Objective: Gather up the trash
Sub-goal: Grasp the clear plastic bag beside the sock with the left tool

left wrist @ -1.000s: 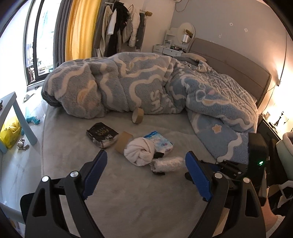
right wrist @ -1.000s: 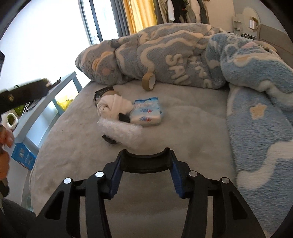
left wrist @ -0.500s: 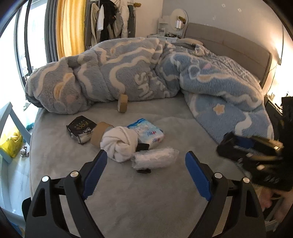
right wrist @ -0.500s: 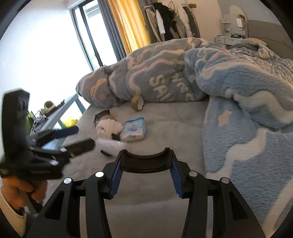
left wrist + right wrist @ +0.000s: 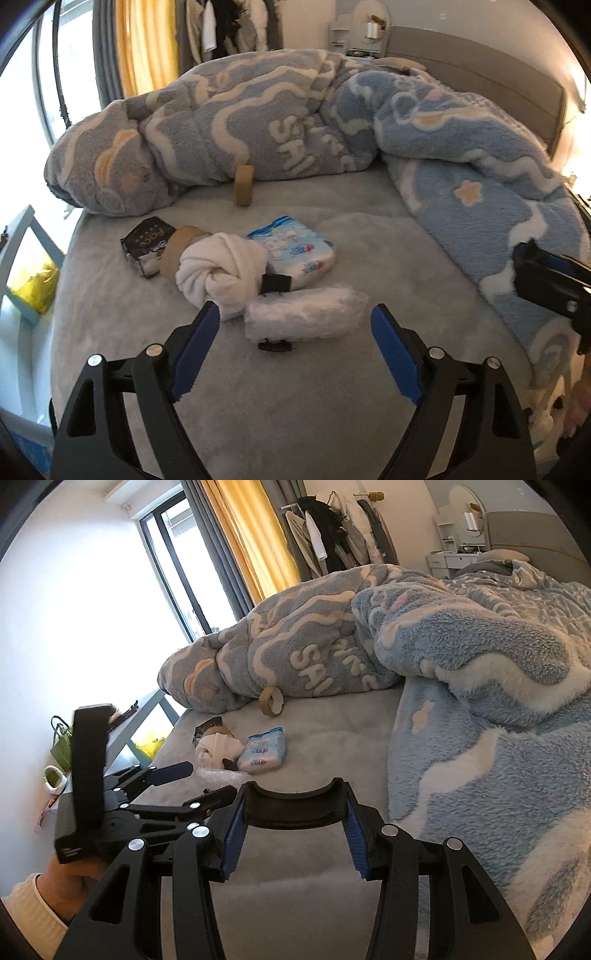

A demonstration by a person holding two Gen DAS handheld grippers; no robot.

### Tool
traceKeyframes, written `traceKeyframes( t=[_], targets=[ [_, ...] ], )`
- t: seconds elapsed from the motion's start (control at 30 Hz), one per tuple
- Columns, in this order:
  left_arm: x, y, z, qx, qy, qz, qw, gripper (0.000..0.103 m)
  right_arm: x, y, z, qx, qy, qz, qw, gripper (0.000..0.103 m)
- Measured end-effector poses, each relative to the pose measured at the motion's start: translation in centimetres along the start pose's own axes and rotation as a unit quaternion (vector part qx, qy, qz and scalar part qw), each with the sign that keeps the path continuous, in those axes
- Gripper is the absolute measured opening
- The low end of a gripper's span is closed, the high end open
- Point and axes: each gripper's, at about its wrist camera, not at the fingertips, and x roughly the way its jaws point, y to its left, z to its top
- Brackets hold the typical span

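Observation:
Trash lies on the grey bed: a crumpled clear plastic wrap (image 5: 306,314), a blue tissue pack (image 5: 295,251), a black box (image 5: 147,243), a brown tape roll (image 5: 181,247) beside a knotted white towel (image 5: 221,269), and an upright tape roll (image 5: 243,184). My left gripper (image 5: 295,354) is open and empty, just short of the plastic wrap. My right gripper (image 5: 293,834) is open and empty over bare bed; the pile (image 5: 240,753) lies further ahead. The left gripper also shows in the right wrist view (image 5: 199,781).
A bunched blue-grey fleece duvet (image 5: 332,140) covers the far and right side of the bed. A light blue side table (image 5: 18,240) and a yellow bag (image 5: 33,288) stand left of the bed. A window and yellow curtain (image 5: 240,535) are beyond.
My left gripper has moved closer to the plastic wrap. My right gripper has pulled back and swung, so the pile looks farther and the left gripper sits nearer in its view.

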Motion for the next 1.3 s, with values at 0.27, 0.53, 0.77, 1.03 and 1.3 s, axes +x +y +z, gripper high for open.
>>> traceKeyframes(
  t=[0.27, 0.53, 0.77, 1.03, 1.3],
  targets=[
    [1.2, -0.4, -0.1, -0.01, 0.012, 0.005, 0.9999, 0.085, -0.3, -0.3, -0.4, -0.001, 0.002, -0.002, 1.0, 0.048],
    [1.6, -0.7, -0.2, -0.01, 0.014, 0.008, 0.9998, 0.069, -0.5, -0.6, -0.5, -0.001, 0.002, -0.005, 1.0, 0.048],
    [0.4, -0.3, 0.2, -0.013, -0.005, -0.007, 0.9999, 0.068, -0.3, 0.0, -0.2, -0.008, 0.004, -0.004, 1.0, 0.048],
    [-1.5, 1.5, 0.6, -0.036, -0.019, -0.039, 0.9984, 0.068, 0.3, 1.5, 0.5, -0.007, 0.0, 0.001, 1.0, 0.048],
    [-2.9, 5.1, 0.3, -0.064, -0.018, -0.052, 0.9964, 0.068, 2.2, 4.6, 1.2, -0.02, 0.004, 0.01, 1.0, 0.048]
  ],
)
